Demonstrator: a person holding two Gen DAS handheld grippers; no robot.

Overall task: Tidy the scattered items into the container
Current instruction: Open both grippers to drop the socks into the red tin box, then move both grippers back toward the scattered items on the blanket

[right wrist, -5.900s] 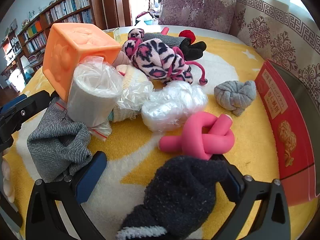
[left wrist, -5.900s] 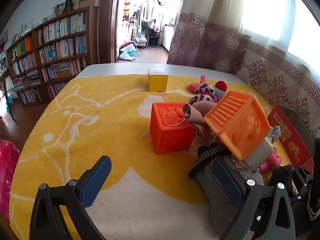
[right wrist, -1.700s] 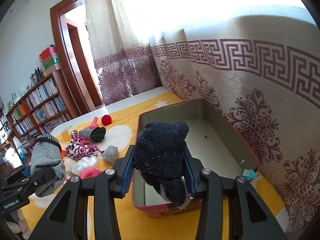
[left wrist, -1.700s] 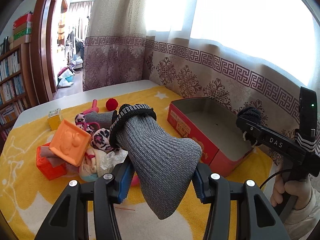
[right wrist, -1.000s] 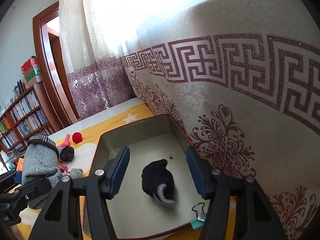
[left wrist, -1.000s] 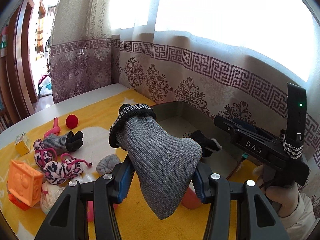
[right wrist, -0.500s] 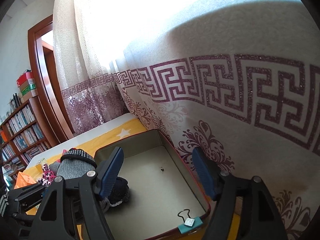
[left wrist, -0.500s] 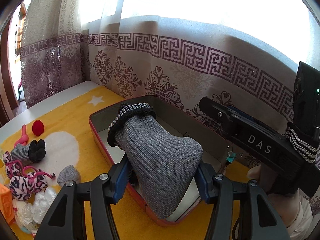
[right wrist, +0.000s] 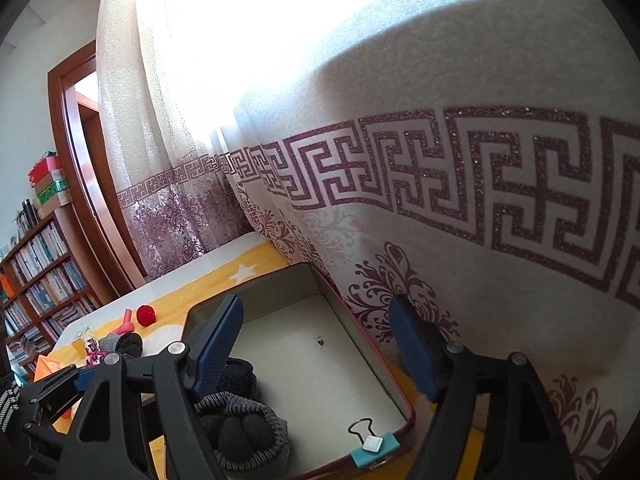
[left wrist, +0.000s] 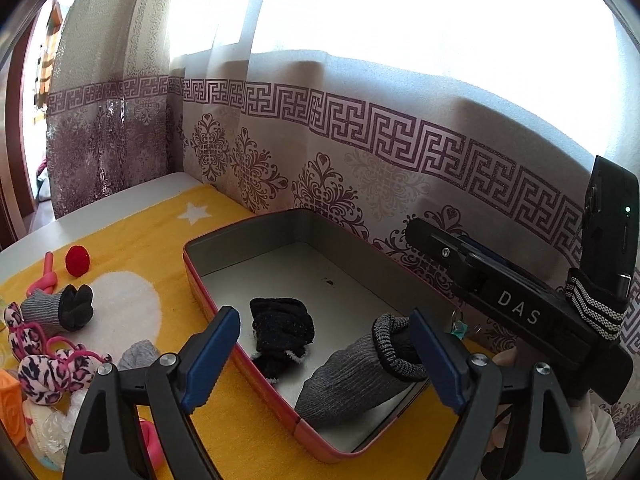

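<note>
The red tin (left wrist: 191, 276) has a bare grey floor (right wrist: 320, 364). A black sock (left wrist: 282, 328) lies in it. A grey ribbed sock (left wrist: 348, 378) rests on the floor beside the black one, its cuff leaning by my left gripper's right finger. My left gripper (left wrist: 324, 360) hovers over the tin's near corner. Its jaws are opening and the pads stand off the grey sock. My right gripper (right wrist: 316, 344) is over the tin (right wrist: 406, 404), its jaws still opening with nothing between them. In the right wrist view both socks (right wrist: 248, 432) sit under its left finger.
A teal binder clip (right wrist: 374, 444) grips the tin's near rim. The patterned curtain (left wrist: 360, 168) hangs right behind the tin. Left of the tin, the yellow mat (left wrist: 132, 236) holds a red ball (left wrist: 77, 260), a grey-and-black sock (left wrist: 60, 308), a leopard-print plush (left wrist: 48, 368) and a small grey bundle (left wrist: 138, 354).
My left jaws have spread and the grey sock has dropped from them into the tin beside the black sock. My right jaws have widened slightly and stay empty.
</note>
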